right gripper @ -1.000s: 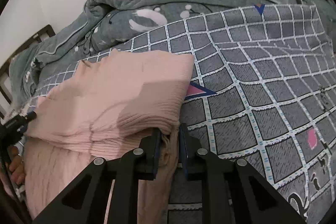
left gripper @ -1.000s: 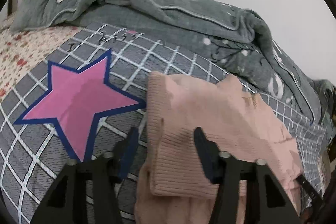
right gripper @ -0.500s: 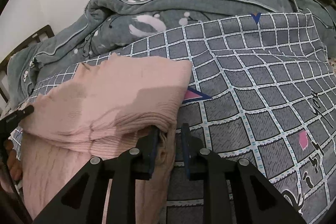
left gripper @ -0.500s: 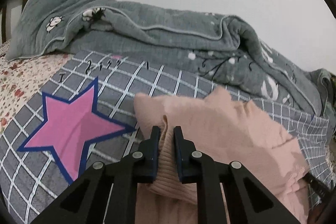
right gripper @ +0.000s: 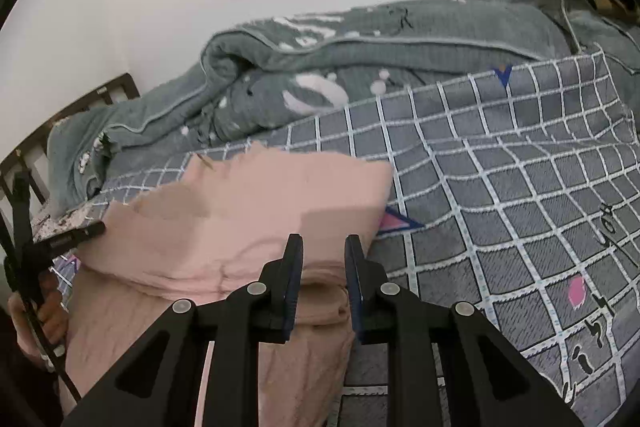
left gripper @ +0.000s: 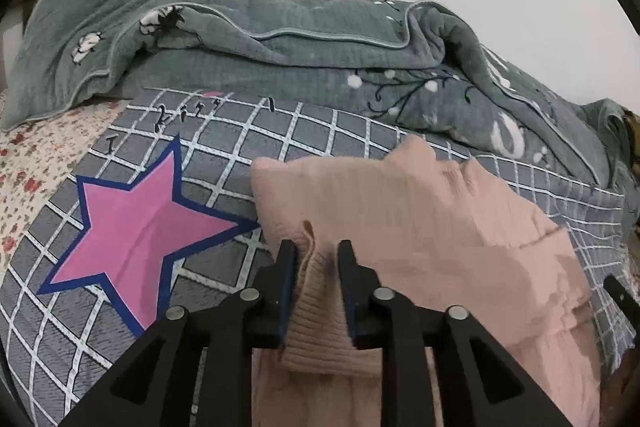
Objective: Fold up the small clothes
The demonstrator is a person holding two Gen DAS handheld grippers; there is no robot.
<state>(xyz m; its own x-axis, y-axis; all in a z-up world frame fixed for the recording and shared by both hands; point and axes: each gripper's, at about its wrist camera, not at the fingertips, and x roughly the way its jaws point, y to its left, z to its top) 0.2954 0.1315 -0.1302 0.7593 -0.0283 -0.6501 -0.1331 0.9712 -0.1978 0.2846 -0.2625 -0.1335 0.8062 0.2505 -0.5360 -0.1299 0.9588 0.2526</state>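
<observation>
A pink knit garment [left gripper: 420,227] lies folded over on a grey checked blanket [left gripper: 248,135] on the bed. My left gripper [left gripper: 316,247] has the garment's ribbed hem [left gripper: 320,311] bunched between its pads at the near left corner; its jaws are opening a little, and the cloth still fills the gap. In the right wrist view the pink garment [right gripper: 248,211] spreads leftwards, and my right gripper [right gripper: 322,241] is shut on a thick fold at its near right edge. The left gripper's fingertip [right gripper: 86,231] and a hand [right gripper: 48,315] show at the far left.
A rumpled grey-green quilt [left gripper: 320,67] is heaped along the wall behind the garment. A pink star [left gripper: 140,227] marks the blanket to the left, and a floral sheet [left gripper: 32,155] lies beyond it. A dark wooden headboard [right gripper: 80,107] stands at the bed's end.
The left jaws, wide open a second ago, closed on the ribbed hem and have since eased slightly apart. The right gripper has risen a little, still holding its fold.
</observation>
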